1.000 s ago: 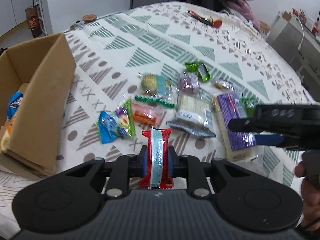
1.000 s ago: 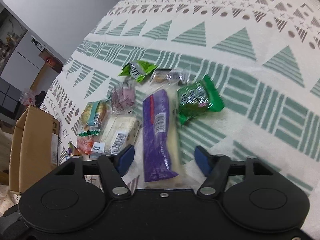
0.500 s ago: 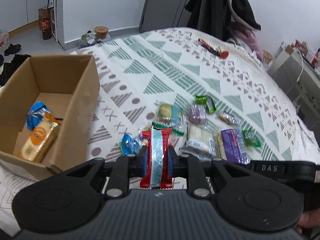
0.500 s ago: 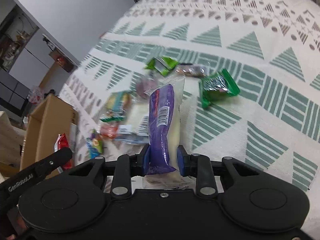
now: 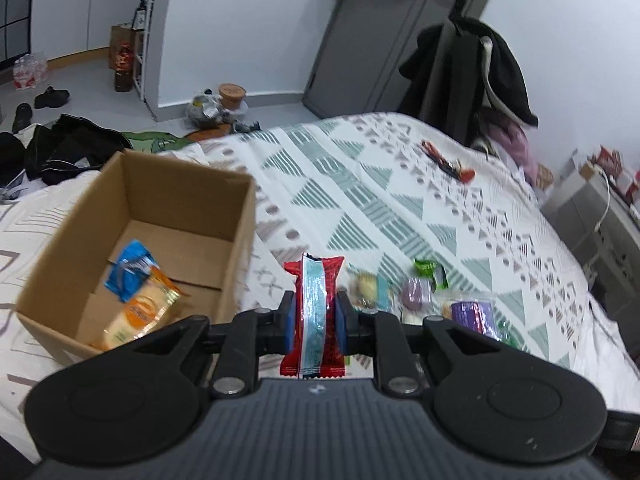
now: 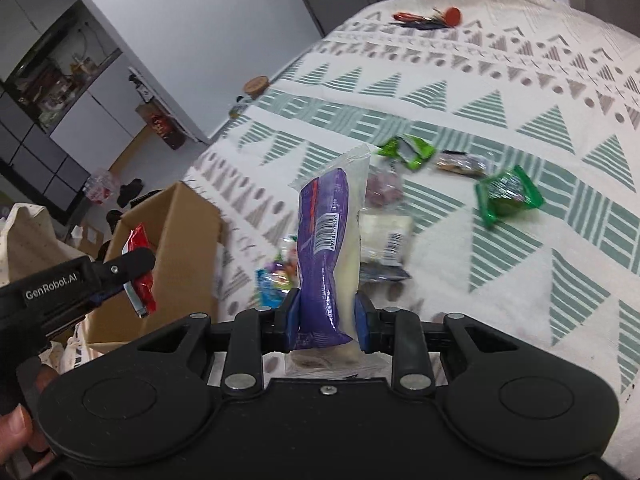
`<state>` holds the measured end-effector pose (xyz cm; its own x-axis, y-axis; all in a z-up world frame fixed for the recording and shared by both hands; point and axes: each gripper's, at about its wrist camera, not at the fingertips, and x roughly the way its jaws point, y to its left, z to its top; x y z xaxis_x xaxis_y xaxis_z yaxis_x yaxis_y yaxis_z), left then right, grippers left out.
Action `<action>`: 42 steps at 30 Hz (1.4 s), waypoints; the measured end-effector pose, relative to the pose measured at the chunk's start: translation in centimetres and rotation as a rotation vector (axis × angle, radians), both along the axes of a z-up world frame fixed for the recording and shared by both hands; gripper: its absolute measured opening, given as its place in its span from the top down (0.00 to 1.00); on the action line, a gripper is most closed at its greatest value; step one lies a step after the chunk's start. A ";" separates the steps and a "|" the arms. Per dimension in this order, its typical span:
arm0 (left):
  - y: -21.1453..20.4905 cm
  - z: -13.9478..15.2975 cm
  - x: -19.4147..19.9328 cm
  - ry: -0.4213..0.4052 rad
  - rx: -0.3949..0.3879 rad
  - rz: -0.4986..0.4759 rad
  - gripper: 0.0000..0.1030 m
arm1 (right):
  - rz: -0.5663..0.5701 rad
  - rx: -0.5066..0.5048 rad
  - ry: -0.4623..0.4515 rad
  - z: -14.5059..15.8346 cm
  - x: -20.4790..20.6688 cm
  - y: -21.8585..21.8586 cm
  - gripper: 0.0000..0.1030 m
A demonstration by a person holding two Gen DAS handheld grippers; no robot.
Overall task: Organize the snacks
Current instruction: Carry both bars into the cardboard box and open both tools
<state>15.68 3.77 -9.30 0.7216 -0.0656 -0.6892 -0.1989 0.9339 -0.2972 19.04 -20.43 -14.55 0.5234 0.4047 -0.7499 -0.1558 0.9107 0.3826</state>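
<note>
Snacks: rest lie loose on bed [image 5: 400, 200], right of frame centre.
Left tool [image 5: 312, 316]: pinches red pack [image 5: 314, 312] beside box [image 5: 192, 216].
Right tool [image 6: 326, 318]: clamps purple pack [image 6: 328, 240] low.
Risk: purple pack may sag, slip, or catch the box rim.

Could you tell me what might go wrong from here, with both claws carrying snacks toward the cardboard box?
1. The right claw pinches the long purple packet only near its bottom end; it could swing or slip out.
2. The left claw and its red packet are close to the cardboard box wall and could knock it.
3. Both claws heading for one box might collide.
</note>
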 end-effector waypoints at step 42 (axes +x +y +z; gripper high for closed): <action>14.0 1.4 0.0 0.012 0.005 0.180 0.82 | 0.207 0.097 -0.066 2.0 3.1 15.9 0.53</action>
<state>15.70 17.79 -7.87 0.7132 0.0677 -0.6977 -0.3669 0.8842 -0.2892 22.13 -4.57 -12.57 0.4684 0.5769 -0.6691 -0.3627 0.8162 0.4498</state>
